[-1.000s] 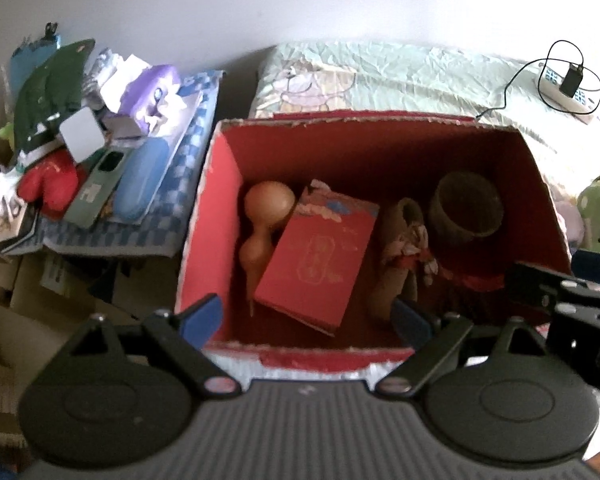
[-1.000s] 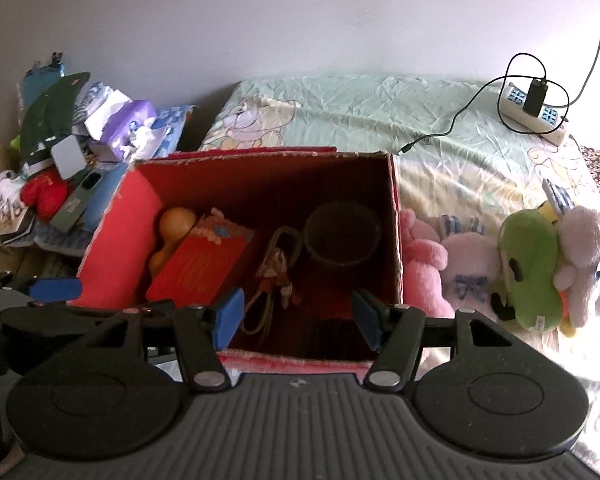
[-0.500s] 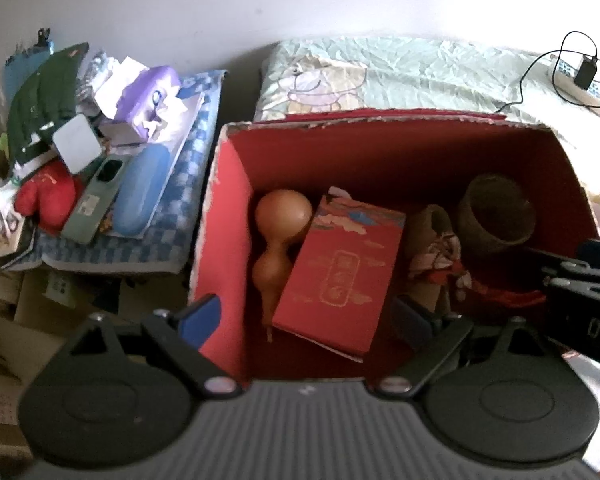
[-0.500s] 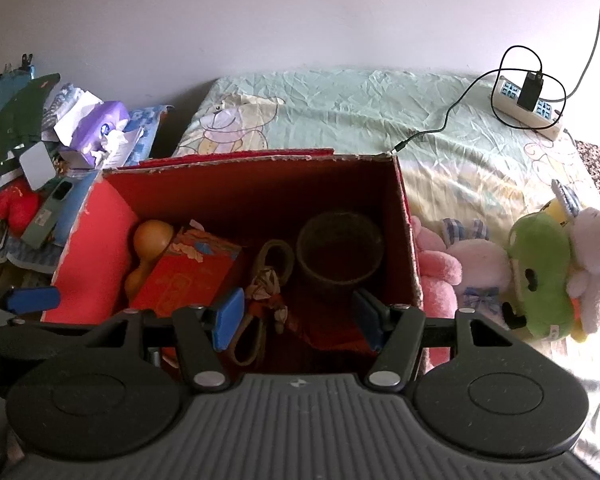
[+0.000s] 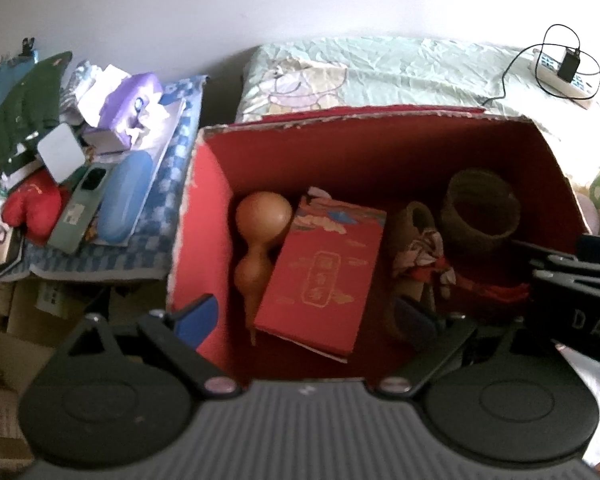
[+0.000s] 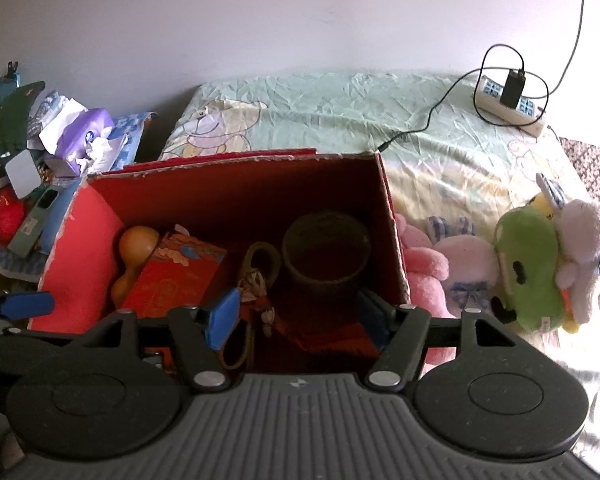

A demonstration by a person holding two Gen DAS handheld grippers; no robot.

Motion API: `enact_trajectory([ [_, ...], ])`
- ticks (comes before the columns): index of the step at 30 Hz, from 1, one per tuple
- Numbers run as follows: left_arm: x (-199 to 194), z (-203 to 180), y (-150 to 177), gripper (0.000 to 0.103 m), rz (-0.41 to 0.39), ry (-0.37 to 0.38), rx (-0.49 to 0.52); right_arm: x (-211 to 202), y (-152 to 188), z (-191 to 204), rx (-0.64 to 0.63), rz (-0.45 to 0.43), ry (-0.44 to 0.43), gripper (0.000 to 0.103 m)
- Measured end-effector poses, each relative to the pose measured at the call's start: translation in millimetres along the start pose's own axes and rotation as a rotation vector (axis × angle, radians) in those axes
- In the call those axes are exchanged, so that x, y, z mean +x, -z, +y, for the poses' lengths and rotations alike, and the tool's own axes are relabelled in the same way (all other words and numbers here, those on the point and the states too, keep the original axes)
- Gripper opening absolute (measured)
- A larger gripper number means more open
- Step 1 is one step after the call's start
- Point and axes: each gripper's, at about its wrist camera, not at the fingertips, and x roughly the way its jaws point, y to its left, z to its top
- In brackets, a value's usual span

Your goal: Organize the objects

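An open red cardboard box point(image 5: 204, 216) point(image 6: 76, 256) sits below both grippers. Inside lie an orange gourd point(image 5: 260, 236) point(image 6: 134, 252), a red printed packet point(image 5: 324, 276) point(image 6: 172, 280), a tan looped item with patterned cloth point(image 5: 420, 240) point(image 6: 260, 268) and a dark woven cup point(image 5: 480, 208) point(image 6: 324, 252). My left gripper point(image 5: 304, 318) hangs open over the box's near left part, with nothing between its fingers. Over the near right part, the jaws of my right gripper point(image 6: 296, 316) are opening, and nothing is held between them.
A pile of clutter point(image 5: 80, 168) with a purple tissue pack point(image 6: 84, 140) lies left of the box. Plush toys point(image 6: 540, 264) rest on the bedsheet point(image 6: 340, 112) to the right. A power strip point(image 6: 508, 104) with a cable lies at the far right.
Both views have crept a little forward over the box, so its near edge is now hidden. The right jaws stand slightly wider apart.
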Motion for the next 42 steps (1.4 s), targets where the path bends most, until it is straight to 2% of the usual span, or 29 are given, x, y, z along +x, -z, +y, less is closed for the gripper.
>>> enact_trajectory([
  [14, 3, -8, 0, 0.095, 0.004, -0.022, -0.066, 3, -7, -9, -0.055, -0.017, -0.031, 0.071],
  [23, 10, -6, -1, 0.095, 0.001, -0.040, -0.075, 12, -9, -7, -0.044, -0.015, -0.051, 0.071],
  [29, 17, -3, 1, 0.095, 0.004, -0.044, -0.068, 21, -7, -4, -0.041, 0.002, -0.030, 0.071],
  [42, 27, -3, 2, 0.095, 0.011, 0.005, -0.063, 24, -2, -5, -0.020, 0.008, 0.000, 0.070],
])
